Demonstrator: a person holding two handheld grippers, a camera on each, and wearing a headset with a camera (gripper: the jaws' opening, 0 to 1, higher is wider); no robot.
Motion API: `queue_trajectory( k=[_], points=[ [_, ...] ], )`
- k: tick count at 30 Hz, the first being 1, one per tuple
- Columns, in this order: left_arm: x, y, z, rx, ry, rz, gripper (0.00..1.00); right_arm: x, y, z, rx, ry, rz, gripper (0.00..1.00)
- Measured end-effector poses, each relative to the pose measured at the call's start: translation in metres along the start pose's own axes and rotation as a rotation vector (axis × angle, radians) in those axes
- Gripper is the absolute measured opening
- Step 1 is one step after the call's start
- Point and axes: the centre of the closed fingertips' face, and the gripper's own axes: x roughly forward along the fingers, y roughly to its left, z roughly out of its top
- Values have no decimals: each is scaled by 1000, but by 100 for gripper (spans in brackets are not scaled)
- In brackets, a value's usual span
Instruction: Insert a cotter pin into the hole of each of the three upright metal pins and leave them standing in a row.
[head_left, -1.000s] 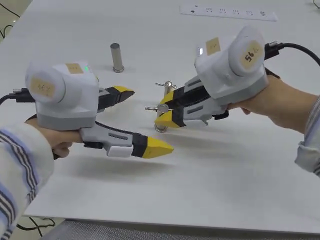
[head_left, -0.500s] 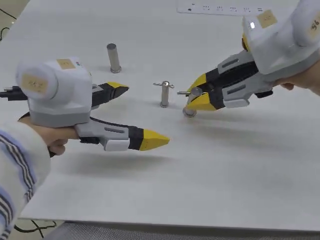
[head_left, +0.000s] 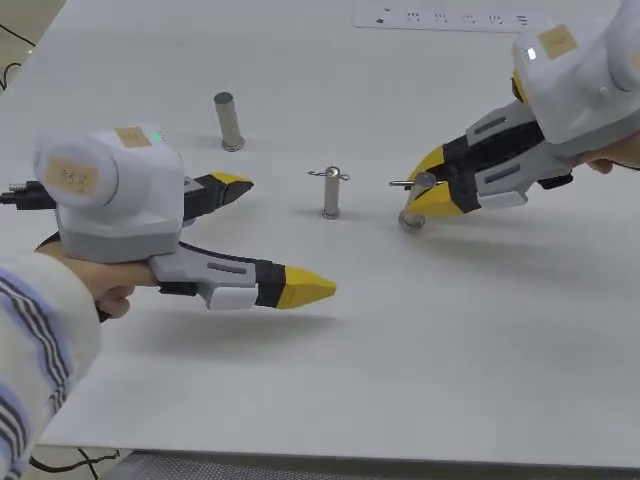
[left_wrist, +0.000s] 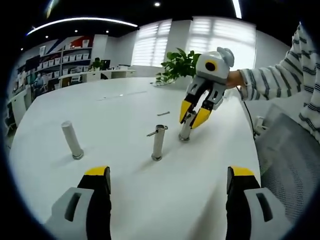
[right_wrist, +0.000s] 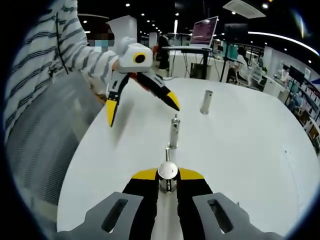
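Three metal pins stand on the white table (head_left: 400, 340). A bare pin (head_left: 228, 122) is at the far left. The middle pin (head_left: 331, 195) stands upright with a cotter pin through its top. My right gripper (head_left: 420, 190) is shut on the third pin (head_left: 411, 218), which also carries a cotter pin; its base is at the table surface, right of the middle pin. In the right gripper view that pin (right_wrist: 167, 172) sits between the closed jaws. My left gripper (head_left: 275, 235) hovers open at the left, holding nothing. The left gripper view shows all three pins (left_wrist: 159, 142) in a line.
A white power strip (head_left: 440, 18) lies at the far edge of the table. A loose cotter pin (left_wrist: 163, 113) lies on the table beyond the row. A person's striped sleeve (head_left: 40, 340) is at the lower left.
My right gripper has carried its pin from just in front of the middle pin out to that pin's right side. The left gripper has stayed open in place.
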Motion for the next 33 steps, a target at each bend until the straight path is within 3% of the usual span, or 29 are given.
queue_trajectory(
  k=[11,21,28,30,33],
  points=[
    [-7,7,3,-16,-7,16,95,4,-7,-5,59,-10,-12,14],
    [-9,8,4,-25,-11,23,95,5,-4,-2,100,-39,-24,15],
    [-9,5,4,-25,-3,15,95,7,5,1,96,-44,-51,16],
    [-10,5,4,-21,0,14,95,7,3,-4,98,-26,-70,19],
    [-12,4,4,-16,2,14,95,2,0,-3,130,-47,-107,24]
  ],
)
